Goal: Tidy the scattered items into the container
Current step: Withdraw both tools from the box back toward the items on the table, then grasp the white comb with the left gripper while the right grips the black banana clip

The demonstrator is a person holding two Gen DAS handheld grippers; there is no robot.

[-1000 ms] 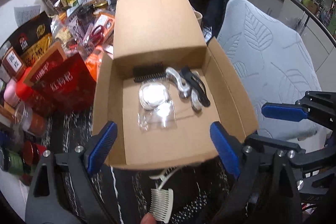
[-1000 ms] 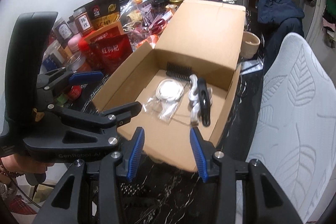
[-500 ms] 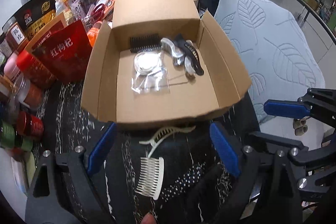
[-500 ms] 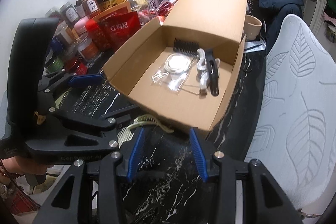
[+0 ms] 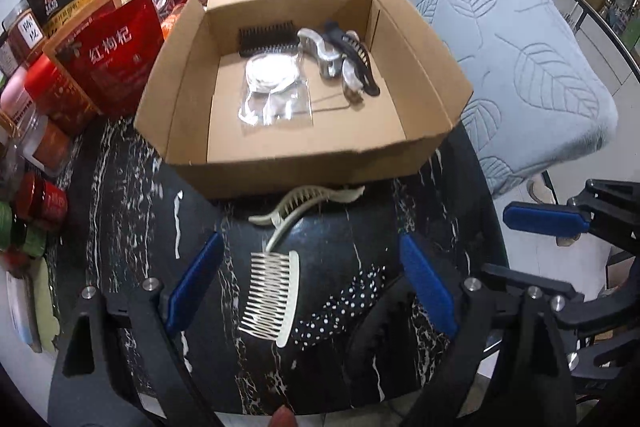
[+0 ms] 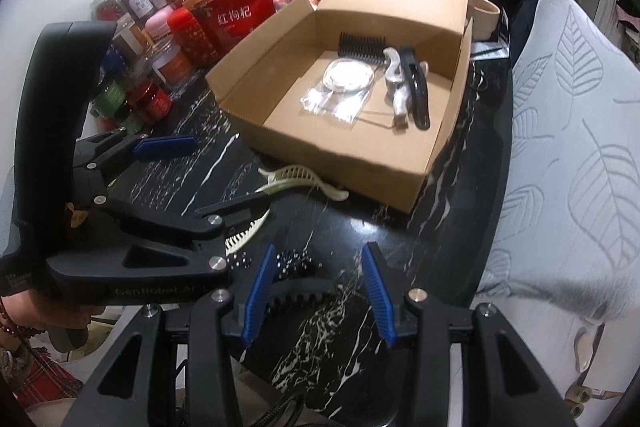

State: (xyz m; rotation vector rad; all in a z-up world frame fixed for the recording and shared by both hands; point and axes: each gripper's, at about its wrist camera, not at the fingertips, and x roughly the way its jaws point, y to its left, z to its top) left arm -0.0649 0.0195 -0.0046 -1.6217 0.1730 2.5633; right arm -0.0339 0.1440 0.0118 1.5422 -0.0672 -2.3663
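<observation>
Black marble-pattern table (image 5: 132, 187) fills the lower half of the left wrist view, cluttered with jars and snack bags along the left edge, a red pouch (image 5: 108, 55) upper left. Cardboard box (image 5: 424, 67) sits upper centre, lid flap standing up at the back. Inside it: black comb (image 5: 268, 41) against the back wall, clear bag with white coil (image 5: 276, 91) in the middle, silver clip (image 5: 320, 51) and black clip (image 5: 360, 63) to the right, touching each other. Cream claw clip (image 5: 304, 205) lies on the table just in front of the box's near wall. Cream comb (image 5: 272, 293) lies below it, centre frame, between the fingers of the left gripper (image 5: 310, 287), whose blue pads are spread wide, holding nothing. A black dotted hair piece (image 5: 340, 311) sits just right of the comb. Grey leaf-pattern chair (image 5: 520, 47) at right. Right gripper's blue pad shows at the right edge.

Right wrist view: same table (image 6: 448, 195), box (image 6: 360, 163) upper centre with the same contents. Cream claw clip (image 6: 296, 179) touches or nearly touches the box's near wall. Left gripper (image 6: 192, 183) enters from the left, spread, partly covering the cream comb (image 6: 244, 235). Right gripper (image 6: 318, 291) at bottom centre, pads apart, empty, over a black dotted hair piece (image 6: 292, 261) and a black toothed piece (image 6: 304, 293). Chair (image 6: 568, 147) at right.
</observation>
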